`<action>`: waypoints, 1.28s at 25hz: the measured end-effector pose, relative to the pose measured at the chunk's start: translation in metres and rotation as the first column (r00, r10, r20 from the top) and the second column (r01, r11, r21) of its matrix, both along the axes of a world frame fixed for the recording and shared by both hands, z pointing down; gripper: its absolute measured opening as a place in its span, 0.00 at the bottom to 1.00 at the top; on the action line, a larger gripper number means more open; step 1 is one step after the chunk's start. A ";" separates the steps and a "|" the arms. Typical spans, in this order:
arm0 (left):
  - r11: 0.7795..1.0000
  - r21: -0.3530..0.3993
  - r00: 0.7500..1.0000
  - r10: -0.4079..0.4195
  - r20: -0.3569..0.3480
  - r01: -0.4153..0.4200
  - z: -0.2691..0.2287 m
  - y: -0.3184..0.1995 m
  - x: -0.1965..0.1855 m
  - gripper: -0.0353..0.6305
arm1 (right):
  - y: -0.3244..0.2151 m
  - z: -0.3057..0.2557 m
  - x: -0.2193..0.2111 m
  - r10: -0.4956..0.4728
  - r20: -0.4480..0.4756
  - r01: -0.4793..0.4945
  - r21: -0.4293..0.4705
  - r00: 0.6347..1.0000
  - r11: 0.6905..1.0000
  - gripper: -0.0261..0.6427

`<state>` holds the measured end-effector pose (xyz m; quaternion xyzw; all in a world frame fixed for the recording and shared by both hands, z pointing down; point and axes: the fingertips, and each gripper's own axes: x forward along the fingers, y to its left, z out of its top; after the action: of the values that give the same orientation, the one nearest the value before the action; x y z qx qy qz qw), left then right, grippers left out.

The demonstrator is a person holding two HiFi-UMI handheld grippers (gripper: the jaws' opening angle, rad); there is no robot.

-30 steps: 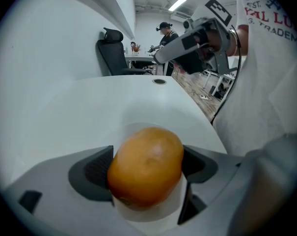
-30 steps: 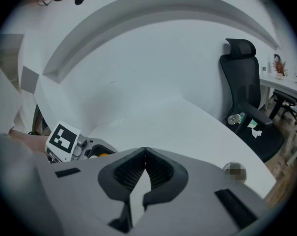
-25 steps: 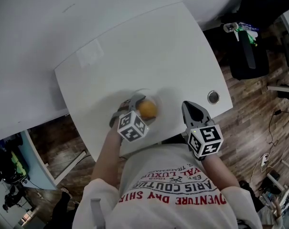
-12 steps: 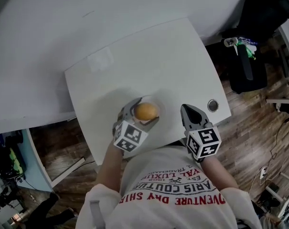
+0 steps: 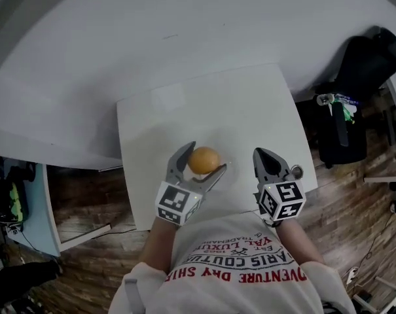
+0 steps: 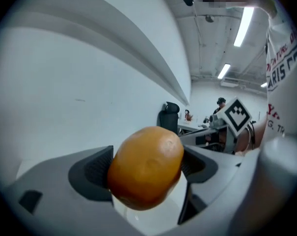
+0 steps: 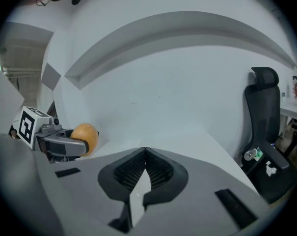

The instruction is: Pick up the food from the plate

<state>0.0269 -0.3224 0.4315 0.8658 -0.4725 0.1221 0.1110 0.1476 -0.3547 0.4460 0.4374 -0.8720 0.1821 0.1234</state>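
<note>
An orange, rounded piece of food [image 5: 203, 160] [image 6: 146, 173] sits between the pads of my left gripper [image 5: 206, 157] [image 6: 147, 168], which is shut on it from both sides. The food hangs just above a glossy white plate [image 6: 138, 219] that barely shows against the white table [image 5: 178, 113] in the head view. My right gripper [image 5: 259, 152] [image 7: 145, 150] hovers over the table's near right corner, shut with its tips touching and nothing in it. From the right gripper view the left gripper [image 7: 57, 142] and the food [image 7: 86, 137] show at the far left.
A round metal grommet [image 5: 296, 171] sits in the table beside the right gripper. A black office chair [image 5: 358, 77] [image 7: 266, 132] stands to the table's right on the wooden floor [image 5: 86, 241]. A white curved wall [image 5: 152, 38] rises behind the table.
The head view has swung, so the table now sits lower and smaller in it. The left gripper keeps its hold on the food and both grippers stay at the near edge.
</note>
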 end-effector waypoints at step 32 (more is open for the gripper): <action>0.952 0.134 0.959 -0.262 -0.104 0.275 -0.072 0.004 -0.036 0.68 | 0.020 -0.066 -0.045 -0.170 -0.028 0.172 0.240 0.985 0.955 0.06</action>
<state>-0.0088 -0.3188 0.3596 0.8036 -0.5885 0.0335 0.0823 0.1028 -0.3346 0.3803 0.3727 -0.9217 0.0619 0.0876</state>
